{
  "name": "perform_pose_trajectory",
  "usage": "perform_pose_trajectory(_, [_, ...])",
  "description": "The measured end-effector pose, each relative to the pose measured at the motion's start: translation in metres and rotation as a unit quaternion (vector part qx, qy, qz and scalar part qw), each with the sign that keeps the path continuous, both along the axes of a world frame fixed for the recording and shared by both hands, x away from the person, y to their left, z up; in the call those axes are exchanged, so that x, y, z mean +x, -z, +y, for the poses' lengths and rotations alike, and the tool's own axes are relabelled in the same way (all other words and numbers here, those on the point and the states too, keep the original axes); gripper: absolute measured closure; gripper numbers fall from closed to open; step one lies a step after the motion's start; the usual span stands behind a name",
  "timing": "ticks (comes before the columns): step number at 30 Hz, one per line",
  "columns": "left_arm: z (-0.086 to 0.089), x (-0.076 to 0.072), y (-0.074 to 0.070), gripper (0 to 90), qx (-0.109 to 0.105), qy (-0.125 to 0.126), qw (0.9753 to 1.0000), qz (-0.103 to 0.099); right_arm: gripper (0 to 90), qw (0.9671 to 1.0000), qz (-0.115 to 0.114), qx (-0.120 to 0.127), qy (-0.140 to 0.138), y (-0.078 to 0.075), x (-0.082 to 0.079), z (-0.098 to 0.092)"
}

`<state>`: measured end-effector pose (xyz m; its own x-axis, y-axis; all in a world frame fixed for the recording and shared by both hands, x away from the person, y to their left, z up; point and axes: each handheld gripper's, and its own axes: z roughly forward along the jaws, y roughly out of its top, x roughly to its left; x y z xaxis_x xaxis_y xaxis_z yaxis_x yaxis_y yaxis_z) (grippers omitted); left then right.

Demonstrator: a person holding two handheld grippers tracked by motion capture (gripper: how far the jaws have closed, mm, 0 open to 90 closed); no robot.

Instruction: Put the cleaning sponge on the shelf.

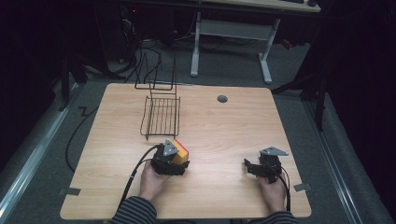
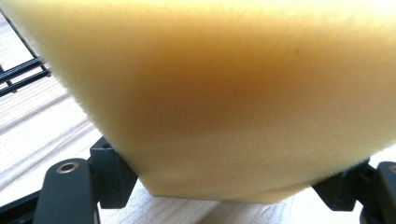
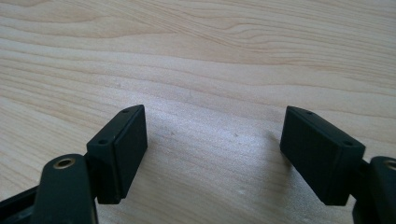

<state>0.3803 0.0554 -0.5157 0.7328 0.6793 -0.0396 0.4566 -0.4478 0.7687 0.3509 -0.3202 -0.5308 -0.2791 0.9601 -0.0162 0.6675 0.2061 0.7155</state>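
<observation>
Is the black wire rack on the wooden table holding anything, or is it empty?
Empty. The black wire rack has bare wood showing through its bars, and the yellow foam sponge is clamped in the left hand-held gripper, apart from it.

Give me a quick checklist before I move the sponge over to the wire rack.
1. Left gripper shut on the sponge: ok, jaws press both its sides.
2. Sponge lifted off the table: cannot tell.
3. Rack upright, tray free: ok, nothing seen on its wires.
4. Path from sponge to rack: ok, bare wood between them.
5. Right gripper out of the way: ok, open, holding nothing, off to the right side.
6. Left cable away from the rack: ok, it trails back toward the person.
</observation>
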Motion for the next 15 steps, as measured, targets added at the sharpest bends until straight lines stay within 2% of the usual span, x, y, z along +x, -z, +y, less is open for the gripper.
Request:
perform_pose_trajectory(9, [0.006,-0.005,-0.01,23.6,-0.012,0.002,0.9999,-0.011,23.3,1.0,0.0,0.0,0.0,0.0,0.0,0.0])
perform_pose_trajectory(15, [0.01,-0.009,-0.017,23.6,-0.018,0.002,0.9998,-0.01,23.3,1.0,0.0,0.0,0.0,0.0,0.0,0.0])
